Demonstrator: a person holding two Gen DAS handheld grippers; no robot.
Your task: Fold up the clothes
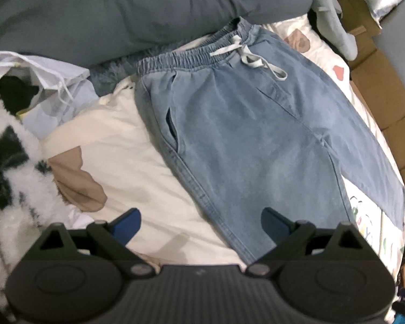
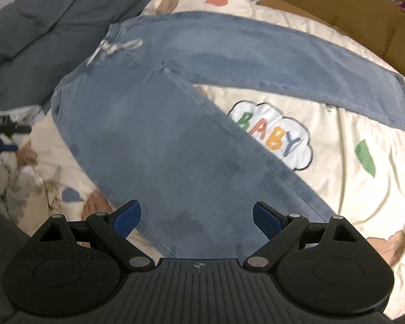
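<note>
Near the bottom edge, left hand-held gripper (image 1: 201,222) gapes wide, empty, over the jeans (image 1: 245,135) leg edge. Right hand-held gripper (image 2: 197,216) likewise spread, empty, above the near leg. Jeans flat on the bed sheet (image 2: 337,167), legs splayed, drawstring (image 1: 245,54) at far waistband. Left: fuzzy black-and-white garment (image 1: 10,167). Far: grey pillow (image 1: 121,10). Right: cardboard box (image 2: 351,8).

right claw (image 2: 196,217): spread wide, empty | jeans (image 2: 175,145): flat, legs apart, seemingly beneath claw
</note>
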